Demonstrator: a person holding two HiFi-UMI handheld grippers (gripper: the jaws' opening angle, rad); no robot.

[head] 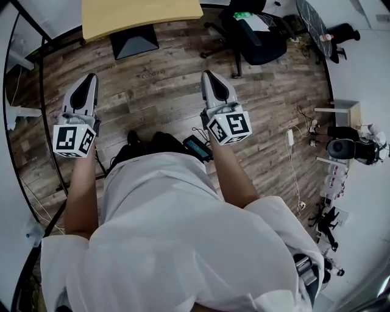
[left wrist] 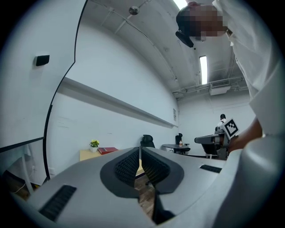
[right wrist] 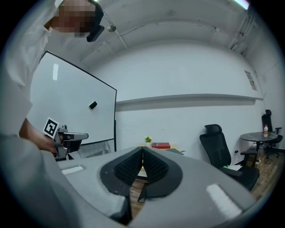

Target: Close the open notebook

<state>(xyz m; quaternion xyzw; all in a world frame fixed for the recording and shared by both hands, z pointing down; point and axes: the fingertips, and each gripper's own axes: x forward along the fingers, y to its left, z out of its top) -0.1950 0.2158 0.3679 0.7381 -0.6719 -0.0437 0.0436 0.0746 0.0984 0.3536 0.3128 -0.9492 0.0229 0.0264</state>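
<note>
A red notebook (left wrist: pixel 107 150) lies flat on the yellow table (head: pixel 140 18) beside a small potted plant (left wrist: pixel 94 144). It looks closed from this distance, and it also shows in the right gripper view as a red notebook (right wrist: pixel 160 145). It is out of sight in the head view. My left gripper (head: pixel 91 77) and right gripper (head: pixel 209 74) are held level over the wooden floor, well short of the table. The left gripper (left wrist: pixel 140 149) has its pads together with nothing between them. So does the right gripper (right wrist: pixel 142 149).
A black office chair (head: pixel 256 36) stands right of the table, and a black box (head: pixel 134 41) sits under it. A whiteboard (right wrist: pixel 75 107) on a black frame (head: pixel 46 122) is at the left. Cables (head: pixel 292 152) and gear lie on the floor at the right.
</note>
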